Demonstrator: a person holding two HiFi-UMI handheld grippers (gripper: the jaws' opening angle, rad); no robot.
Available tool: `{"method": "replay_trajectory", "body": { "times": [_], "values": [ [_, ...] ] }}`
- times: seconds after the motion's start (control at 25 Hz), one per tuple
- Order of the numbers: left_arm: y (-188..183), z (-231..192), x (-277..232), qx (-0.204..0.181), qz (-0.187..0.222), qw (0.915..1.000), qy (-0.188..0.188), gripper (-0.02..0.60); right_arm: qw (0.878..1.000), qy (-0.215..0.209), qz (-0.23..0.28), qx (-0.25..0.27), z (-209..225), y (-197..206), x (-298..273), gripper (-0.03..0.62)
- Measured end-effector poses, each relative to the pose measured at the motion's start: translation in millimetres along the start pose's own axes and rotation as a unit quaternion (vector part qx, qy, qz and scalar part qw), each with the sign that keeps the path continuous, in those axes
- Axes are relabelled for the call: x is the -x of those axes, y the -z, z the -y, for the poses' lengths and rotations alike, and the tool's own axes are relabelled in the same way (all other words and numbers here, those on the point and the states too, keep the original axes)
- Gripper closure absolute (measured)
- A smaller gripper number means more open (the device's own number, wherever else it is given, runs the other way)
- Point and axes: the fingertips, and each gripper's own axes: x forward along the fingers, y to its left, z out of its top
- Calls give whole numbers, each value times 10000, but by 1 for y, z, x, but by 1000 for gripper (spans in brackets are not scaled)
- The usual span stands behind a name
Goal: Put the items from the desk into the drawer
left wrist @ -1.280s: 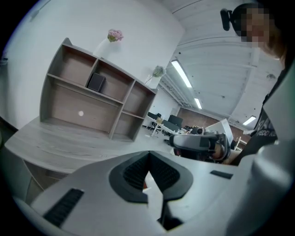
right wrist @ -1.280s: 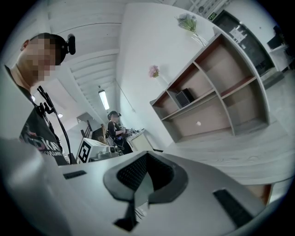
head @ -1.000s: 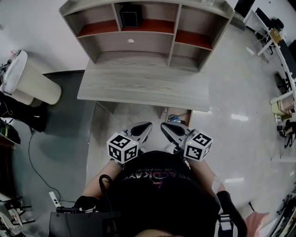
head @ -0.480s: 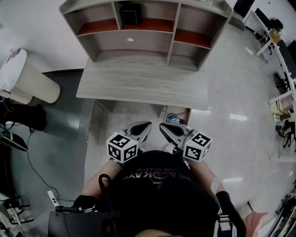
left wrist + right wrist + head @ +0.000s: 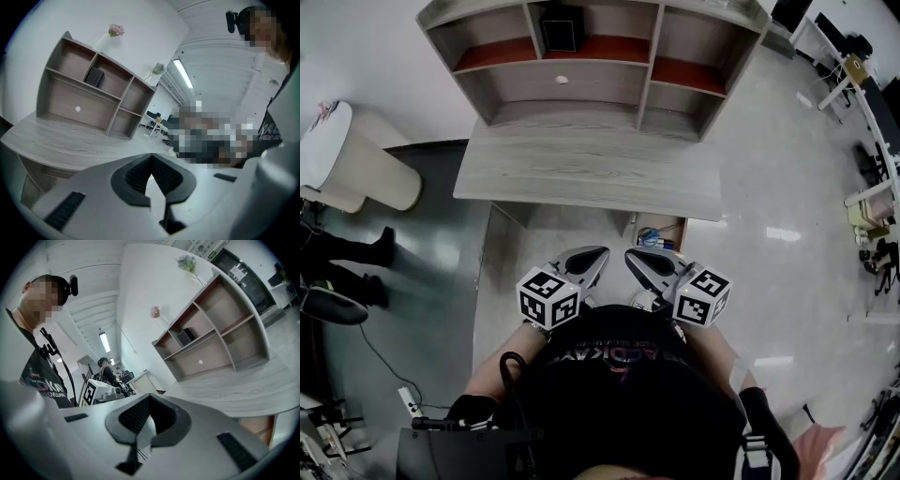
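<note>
Unmoved at the chest over the past second, with left tool (image 5: 598,255) and right tool (image 5: 633,255) both clenched on nothing, before a bare surface (image 5: 581,178) and an apparently open drawer (image 5: 645,225) holding items (image 5: 661,240), suggesting only closing remains.

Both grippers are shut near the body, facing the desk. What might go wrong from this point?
1. The desk top looks bare. The only loose item in sight is the black box on the upper shelf, a far, high reach.
2. The drawer shows just past the desk's front edge, so the right gripper may knock that edge.
3. Someone's legs are close on the left.
</note>
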Motion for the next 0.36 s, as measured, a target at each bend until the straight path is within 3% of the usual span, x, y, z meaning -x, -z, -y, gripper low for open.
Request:
{"method": "replay_trajectory", "body": {
  "times": [0.36],
  "values": [
    [0, -5, -3, 69, -3, 10000, 38, 571, 10000, 23, -37, 12, 3, 1, -3, 579]
  ]
}}
